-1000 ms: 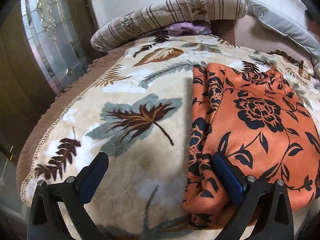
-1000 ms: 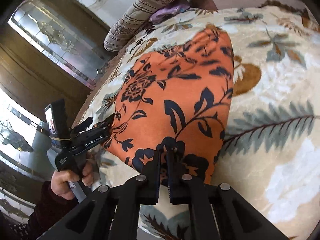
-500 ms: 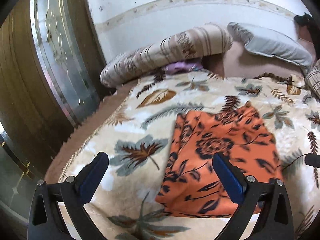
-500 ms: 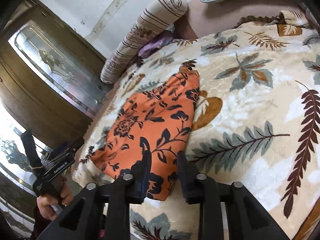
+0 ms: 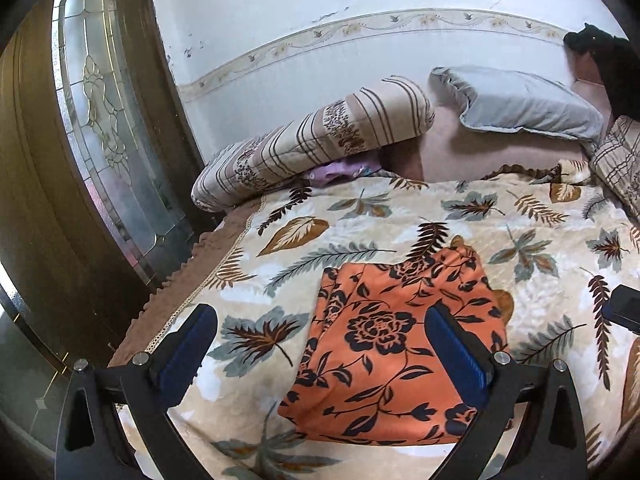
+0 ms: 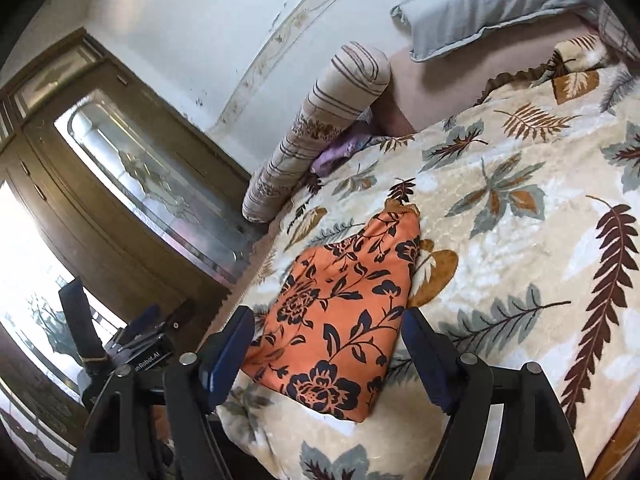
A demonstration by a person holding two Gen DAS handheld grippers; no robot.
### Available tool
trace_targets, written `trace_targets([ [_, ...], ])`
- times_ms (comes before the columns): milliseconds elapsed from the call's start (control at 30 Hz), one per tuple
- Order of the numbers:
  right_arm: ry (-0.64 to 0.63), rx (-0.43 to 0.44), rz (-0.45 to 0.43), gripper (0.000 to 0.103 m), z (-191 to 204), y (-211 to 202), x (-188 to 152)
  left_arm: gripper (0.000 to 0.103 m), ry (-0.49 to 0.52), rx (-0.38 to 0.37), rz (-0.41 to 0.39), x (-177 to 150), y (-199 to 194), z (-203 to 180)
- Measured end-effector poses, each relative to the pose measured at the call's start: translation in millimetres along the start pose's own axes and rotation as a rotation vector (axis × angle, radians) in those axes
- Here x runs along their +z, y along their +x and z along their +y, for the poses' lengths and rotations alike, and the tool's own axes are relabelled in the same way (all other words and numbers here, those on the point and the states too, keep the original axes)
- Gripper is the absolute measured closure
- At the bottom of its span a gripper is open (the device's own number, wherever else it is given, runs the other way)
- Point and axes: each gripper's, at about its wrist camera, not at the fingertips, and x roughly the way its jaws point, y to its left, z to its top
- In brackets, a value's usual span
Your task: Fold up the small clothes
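black gripper (image 5: pixel 320 352) frames, blue-padded fingers (image 5: pixel 456 352), silver screws.

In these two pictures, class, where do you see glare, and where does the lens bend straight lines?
Right wrist view: daylight burns out the window at left. Left wrist view: the wall border bows into an arch, and the door curves; black corners frame both views.

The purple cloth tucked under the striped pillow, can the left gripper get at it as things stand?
Probably yes. The purple cloth peeks out from under the striped pillow, and only open blanket lies between it and the left gripper, whose fingers are open and empty. The pillow overhangs most of it.
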Motion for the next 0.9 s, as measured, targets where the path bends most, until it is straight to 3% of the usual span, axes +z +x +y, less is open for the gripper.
trace_targets([
  [233,0.005,0.008,-0.009,0.024,0,0,0,0.000,-0.002,-0.004,0.007,0,1,-3],
  [900,-0.012,-0.018,0.077,0.024,-2,32,-9,0.000,-0.032,0.035,0.068,-13,38,18],
])
